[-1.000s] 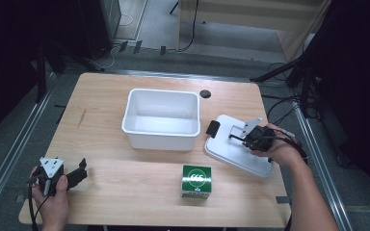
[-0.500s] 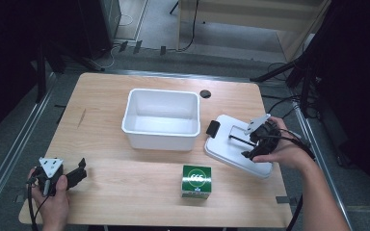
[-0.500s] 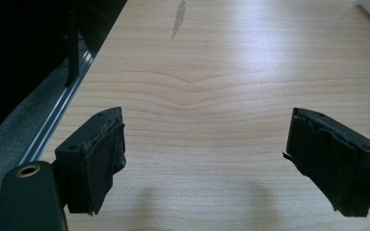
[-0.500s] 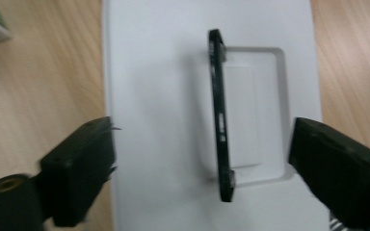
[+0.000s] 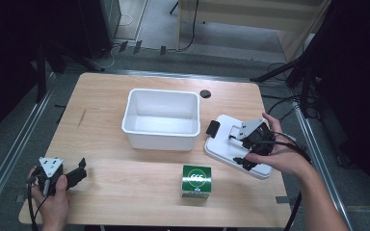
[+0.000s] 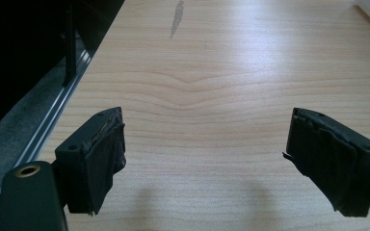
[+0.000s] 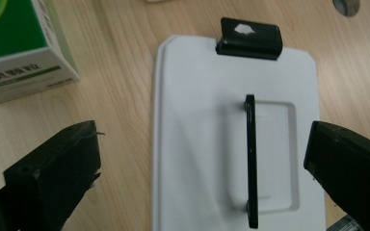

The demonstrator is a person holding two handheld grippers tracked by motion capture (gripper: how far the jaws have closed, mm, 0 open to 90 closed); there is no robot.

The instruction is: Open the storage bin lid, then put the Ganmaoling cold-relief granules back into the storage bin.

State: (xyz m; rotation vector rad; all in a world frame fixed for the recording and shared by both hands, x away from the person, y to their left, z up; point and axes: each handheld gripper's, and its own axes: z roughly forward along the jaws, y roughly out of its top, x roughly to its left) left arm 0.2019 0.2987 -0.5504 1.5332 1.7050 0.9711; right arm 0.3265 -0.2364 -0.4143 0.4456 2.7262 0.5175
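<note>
A white lid [image 5: 224, 147] [image 7: 197, 120] lies flat on the table's right side, with a black handle [image 7: 251, 159] along its middle and a black clip [image 5: 213, 128] [image 7: 249, 38] at one end. My right gripper [image 5: 236, 149] [image 7: 202, 159] hovers just above the lid. Its jaws have just been opening and stand wide, holding nothing, with the handle below the gap. An empty white bin [image 5: 160, 131] sits mid-table. A green box [image 5: 196, 180] [image 7: 14, 48] stands near the front edge. At the front left, my left gripper [image 5: 78, 173] [image 6: 207, 149] rests open over bare wood.
A small dark round disc [image 5: 204, 93] [image 7: 345, 6] lies behind the bin. The wooden table [image 5: 101, 101] has metal rails along both sides, and the floor around it is dark. Cables trail from the right gripper past the table's right edge.
The right gripper has let go of the lid's handle, opened wide and lifted slightly, drifting right. The lid stays flat. The left gripper has not moved.
</note>
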